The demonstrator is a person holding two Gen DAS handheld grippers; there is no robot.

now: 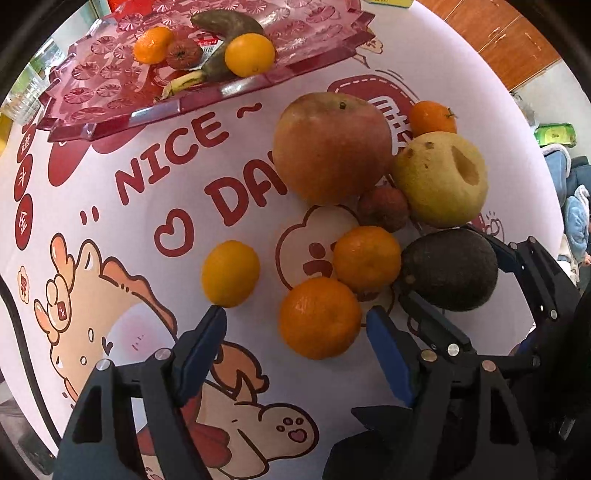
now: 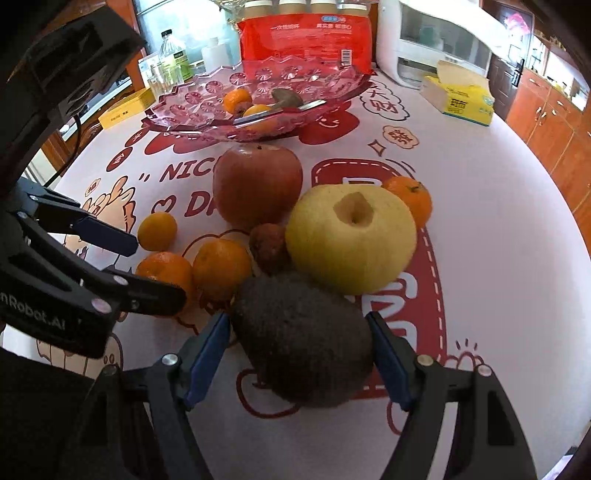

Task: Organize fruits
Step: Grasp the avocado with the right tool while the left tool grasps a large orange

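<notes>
Sorting is partly done. The pink tray [image 1: 110, 70] at the far end of the desk [image 1: 155, 229], well ahead of both sets of fingers, already holds a few pieces: a darkened banana [image 1: 225, 26], two small oranges and a shrivelled reddish fruit beside them. Most of the fruit is still on the desk in one cluster. The left gripper [image 1: 295, 328] points down with its fingers released and spread. A large mandarin [image 1: 319, 317] lies between the tips, with a clear gap on the left side and the right fingertip [image 1: 384, 332] close to its skin, contact not confirmed. A small yellow citrus [image 1: 229, 273] sits just beyond the left fingertip, and a second mandarin [image 1: 366, 258] lies just ahead of the first. The right gripper [image 2: 297, 328] straddles the dark avocado [image 2: 303, 339]; both blue pads sit at its flanks, but whether they press on it or only bracket it I cannot tell. Ahead of those fingers, still unsorted, are the yellow apple [image 2: 351, 240], the red apple [image 2: 257, 184], a small wrinkled brown fruit [image 2: 267, 245] between them, and another mandarin [image 2: 410, 199] behind the yellow apple. In my judgement well over half the work is outstanding: eight pieces have yet to go to the tray, and neither candidate piece is lifted.
</notes>
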